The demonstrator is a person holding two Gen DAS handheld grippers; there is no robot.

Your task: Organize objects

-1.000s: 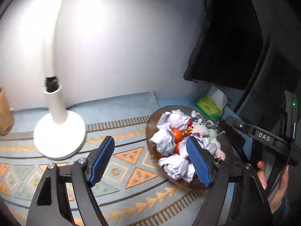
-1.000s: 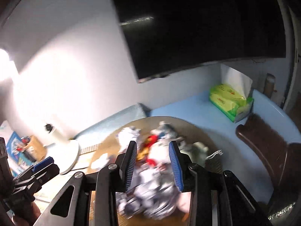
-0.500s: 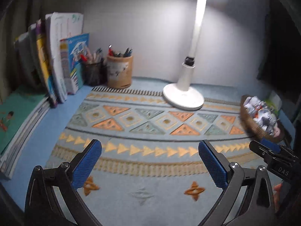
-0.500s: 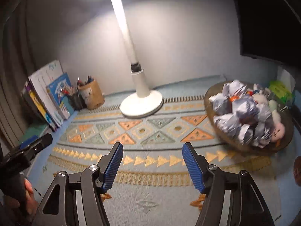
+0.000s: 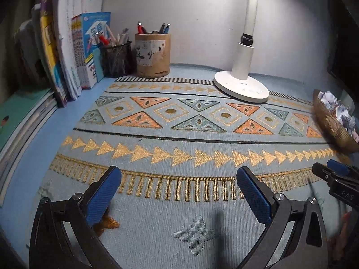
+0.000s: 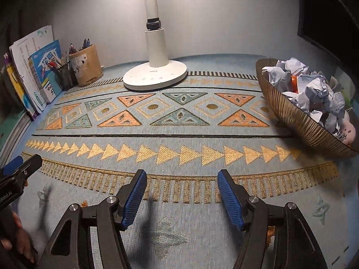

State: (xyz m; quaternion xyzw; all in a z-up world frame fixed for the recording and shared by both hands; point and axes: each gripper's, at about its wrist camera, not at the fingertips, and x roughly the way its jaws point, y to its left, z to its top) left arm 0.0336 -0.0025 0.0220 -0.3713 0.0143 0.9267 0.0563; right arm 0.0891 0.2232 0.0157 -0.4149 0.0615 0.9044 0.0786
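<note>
The left tongs [image 5: 178, 192] stand spread wide and released, with nothing between their blue pads; only the patterned mat [image 5: 179, 134] on the desk [image 5: 29, 157] lies beneath them. The right tongs [image 6: 181, 198] are parted too, less widely, and empty over the same mat. Each pair points down at the cloth, side by side: the tip of the right pair shows at the right edge of the left wrist view, and the left pair's tip at the left edge of the right wrist view.

Ahead and to the right of the right tongs sits a ribbed brown bowl [image 6: 291, 116], heaped with crumpled paper balls [image 6: 314, 89], something orange and a pale soft toy among them. It is well apart from both tongs. Straight ahead stands a white lamp [image 6: 154, 74]. Ahead and left of the left tongs are a tan pen pot [image 5: 152, 56], a black mesh cup [image 5: 115, 59] and upright books [image 5: 74, 51].
</note>
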